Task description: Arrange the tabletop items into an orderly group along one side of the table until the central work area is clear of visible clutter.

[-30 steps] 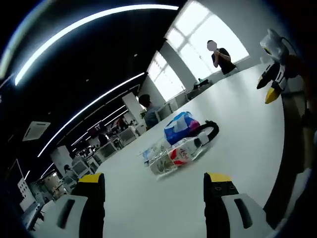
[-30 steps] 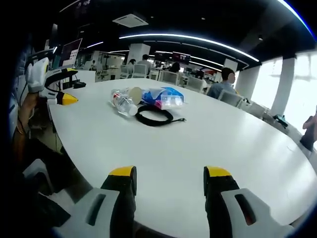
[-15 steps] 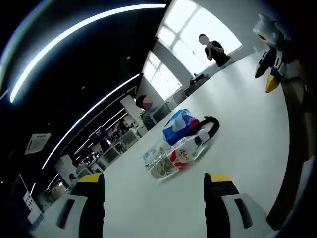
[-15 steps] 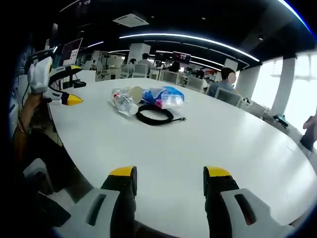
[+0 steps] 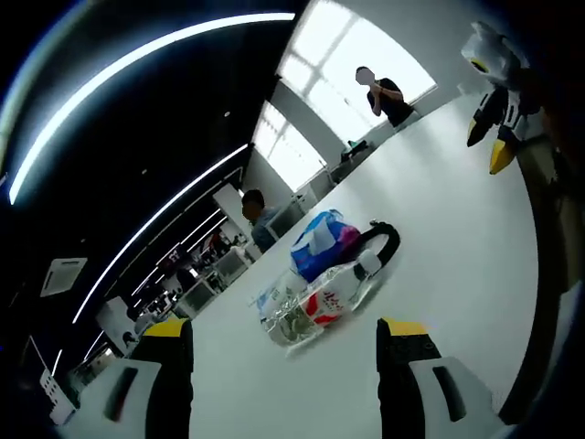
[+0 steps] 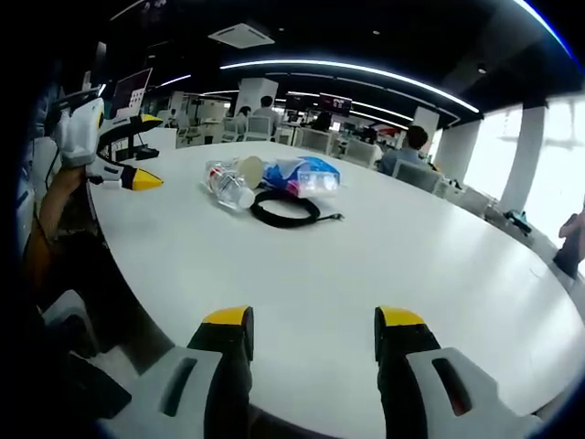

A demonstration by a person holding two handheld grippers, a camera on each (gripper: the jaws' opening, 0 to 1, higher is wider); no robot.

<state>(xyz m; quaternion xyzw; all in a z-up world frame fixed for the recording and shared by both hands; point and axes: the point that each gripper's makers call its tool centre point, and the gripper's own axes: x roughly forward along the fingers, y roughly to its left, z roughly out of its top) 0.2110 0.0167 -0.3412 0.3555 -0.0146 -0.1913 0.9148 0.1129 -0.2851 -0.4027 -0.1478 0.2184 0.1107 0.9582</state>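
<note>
A small cluster lies on the white table (image 6: 384, 256): clear plastic bottles (image 6: 228, 187), a blue packet (image 6: 306, 176) and a coiled black cable (image 6: 285, 210). In the left gripper view the same bottles (image 5: 311, 302), one with a red label, the blue packet (image 5: 320, 242) and the black cable (image 5: 384, 240) sit ahead of my left gripper (image 5: 285, 343), which is open with nothing between its jaws. My right gripper (image 6: 313, 331) is open over the near table edge, far from the cluster. The left gripper (image 6: 114, 151) shows at the left of the right gripper view; the right gripper (image 5: 498, 101) shows at the upper right of the left gripper view.
The table edge curves close by in both views. A person (image 5: 384, 91) stands by bright windows beyond the table. Seated people (image 6: 411, 151) and office desks lie behind the cluster.
The left gripper has edged toward the cluster, seen moving rightward in the right gripper view. The right gripper and the items have stayed put.
</note>
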